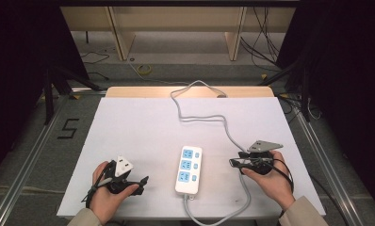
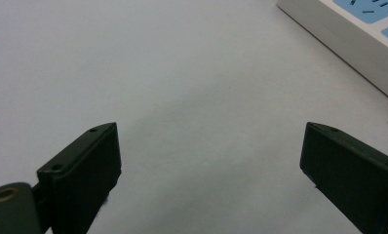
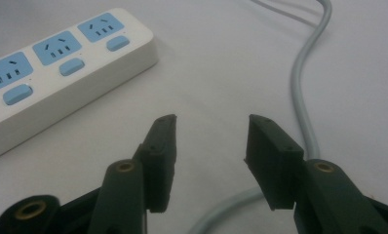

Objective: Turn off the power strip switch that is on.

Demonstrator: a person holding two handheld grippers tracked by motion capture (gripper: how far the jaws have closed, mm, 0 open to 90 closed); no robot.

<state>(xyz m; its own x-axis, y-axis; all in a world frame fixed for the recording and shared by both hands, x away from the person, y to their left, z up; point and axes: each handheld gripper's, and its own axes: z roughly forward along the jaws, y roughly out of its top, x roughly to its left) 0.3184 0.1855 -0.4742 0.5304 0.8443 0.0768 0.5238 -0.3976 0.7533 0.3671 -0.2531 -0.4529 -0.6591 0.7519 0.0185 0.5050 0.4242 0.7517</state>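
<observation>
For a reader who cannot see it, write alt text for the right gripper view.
The right gripper points across a white table with its black jaws open and nothing between them. A white power strip with three blue sockets lies ahead to the left, and its grey cable curves past on the right.

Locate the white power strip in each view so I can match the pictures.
High view: power strip lies at lower centre of the table, between the two hands.
Left gripper view: its edge sits in the top right corner.
Right gripper view: it lies upper left, left of the grey cable.
Shared landmark: its blue sockets.

White sheet (image 1: 143, 136), wooden table (image 1: 129, 91), floor cables (image 1: 263, 42)
</observation>
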